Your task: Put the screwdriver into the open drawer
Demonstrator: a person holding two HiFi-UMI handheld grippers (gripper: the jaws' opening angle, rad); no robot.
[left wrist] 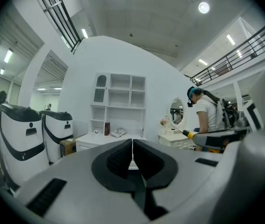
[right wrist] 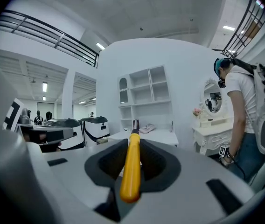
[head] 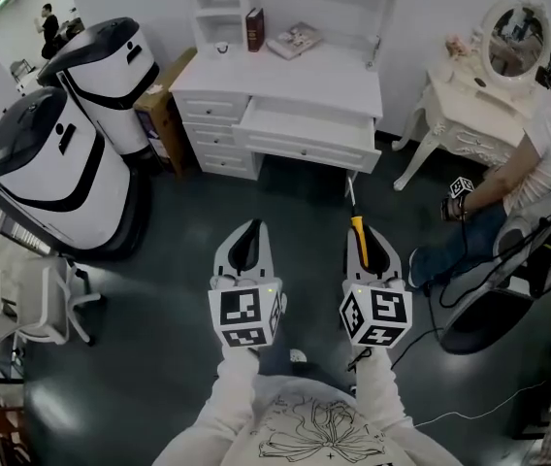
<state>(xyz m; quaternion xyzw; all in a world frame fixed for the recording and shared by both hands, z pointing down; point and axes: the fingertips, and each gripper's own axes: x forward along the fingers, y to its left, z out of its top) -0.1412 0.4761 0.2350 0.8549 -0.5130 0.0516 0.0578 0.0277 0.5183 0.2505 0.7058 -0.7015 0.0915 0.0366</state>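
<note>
My right gripper (head: 361, 229) is shut on the yellow-handled screwdriver (right wrist: 131, 169), whose handle lies between the jaws and whose shaft (head: 350, 196) points toward the desk. In the right gripper view the right gripper (right wrist: 133, 146) clamps the yellow handle along its middle. The white desk (head: 280, 85) stands ahead, its wide drawer (head: 307, 129) pulled open. My left gripper (head: 246, 236) hangs beside the right one, shut and holding nothing; in the left gripper view the left gripper (left wrist: 132, 154) has its pads pressed together.
Two large white-and-black machines (head: 57, 153) stand at the left with a cardboard box (head: 164, 105) next to the desk. A person (head: 537, 178) sits at a white vanity table (head: 474, 115) with an oval mirror at the right. White chairs (head: 23, 309) stand at the near left. A book (head: 254, 29) is on the desk.
</note>
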